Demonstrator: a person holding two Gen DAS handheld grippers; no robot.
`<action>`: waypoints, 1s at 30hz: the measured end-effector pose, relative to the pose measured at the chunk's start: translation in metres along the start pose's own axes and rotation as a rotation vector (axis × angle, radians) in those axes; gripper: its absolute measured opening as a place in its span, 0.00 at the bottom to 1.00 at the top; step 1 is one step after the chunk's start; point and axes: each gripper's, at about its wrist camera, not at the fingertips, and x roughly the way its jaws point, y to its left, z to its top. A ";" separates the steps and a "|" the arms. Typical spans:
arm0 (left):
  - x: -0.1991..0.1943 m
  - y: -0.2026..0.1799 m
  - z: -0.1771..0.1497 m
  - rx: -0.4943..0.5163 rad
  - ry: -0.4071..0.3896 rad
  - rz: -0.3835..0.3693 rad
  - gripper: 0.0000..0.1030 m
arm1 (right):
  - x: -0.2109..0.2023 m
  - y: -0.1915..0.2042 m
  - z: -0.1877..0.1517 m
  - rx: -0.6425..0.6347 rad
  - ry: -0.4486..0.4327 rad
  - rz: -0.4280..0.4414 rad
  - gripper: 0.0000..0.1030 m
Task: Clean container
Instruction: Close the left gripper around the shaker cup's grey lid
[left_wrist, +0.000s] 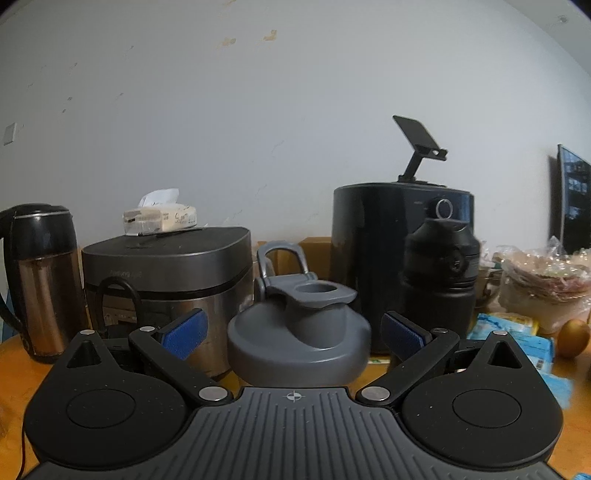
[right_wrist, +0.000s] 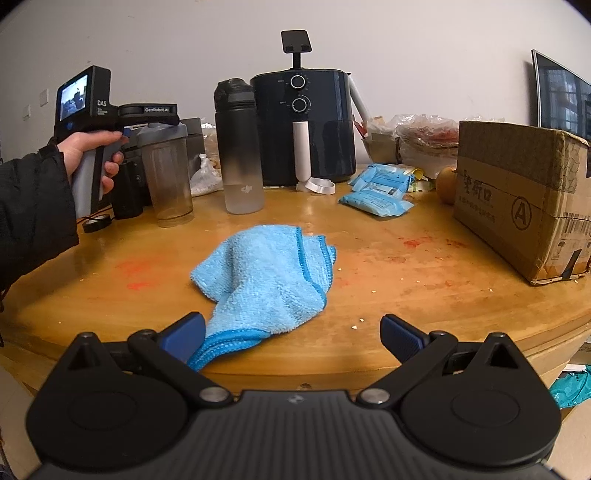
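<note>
Grey-lidded shaker (left_wrist: 299, 332) between gaping left tool (left_wrist: 293, 332) fingers; right tool (right_wrist: 293, 338) wide, empty.

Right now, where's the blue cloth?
Right wrist view: the blue cloth lies on the wooden table, centre-left, just ahead of the open right gripper, nearer than the black bottle.

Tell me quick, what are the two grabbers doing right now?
Left gripper: open, fingers either side of the grey shaker bottle lid, not squeezing it.
Right gripper: open, holding nothing; the blue cloth lies by its left finger.
</note>
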 end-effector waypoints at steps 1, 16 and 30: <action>0.002 0.000 0.000 0.002 0.001 0.000 1.00 | 0.000 0.000 0.000 0.000 0.000 -0.001 1.00; 0.019 -0.010 0.002 0.070 0.003 0.010 1.00 | 0.004 -0.003 -0.001 0.005 0.007 -0.009 1.00; 0.030 -0.006 -0.003 0.026 0.047 0.015 1.00 | 0.005 -0.005 0.000 0.010 0.009 -0.014 1.00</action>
